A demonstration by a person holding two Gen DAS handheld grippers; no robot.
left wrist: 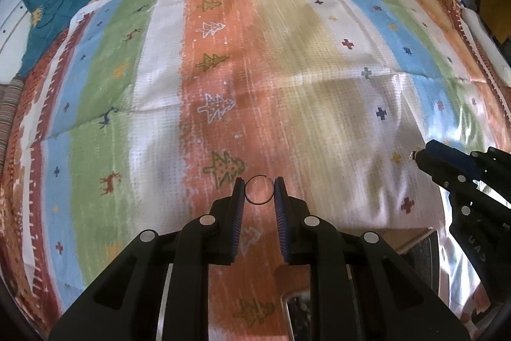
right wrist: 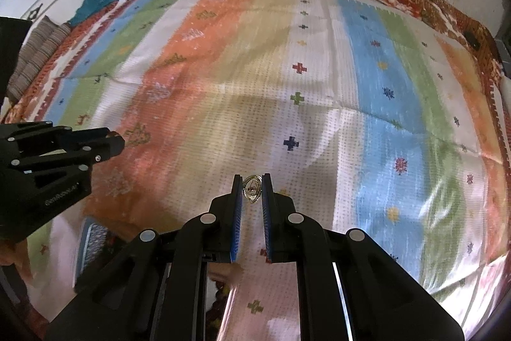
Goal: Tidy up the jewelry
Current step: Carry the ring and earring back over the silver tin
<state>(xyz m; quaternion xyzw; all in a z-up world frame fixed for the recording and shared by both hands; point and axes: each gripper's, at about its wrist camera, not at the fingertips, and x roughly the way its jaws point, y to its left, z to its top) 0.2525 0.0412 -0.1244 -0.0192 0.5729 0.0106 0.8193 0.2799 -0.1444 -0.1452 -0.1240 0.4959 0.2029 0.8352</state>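
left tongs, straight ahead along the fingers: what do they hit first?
Probably the striped cloth, around its orange band; nothing else shows in that line. The left tongs hold a thin ring at the tips. Depth unclear.

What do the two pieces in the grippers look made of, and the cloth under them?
Thin ring in the left gripper: a plain dark wire hoop, probably metal. Ornate ring in the right gripper: gold-toned and glinting, likely polished or plated metal. Striped cloth: matte printed fabric with a woven-looking dotted texture and fold creases.
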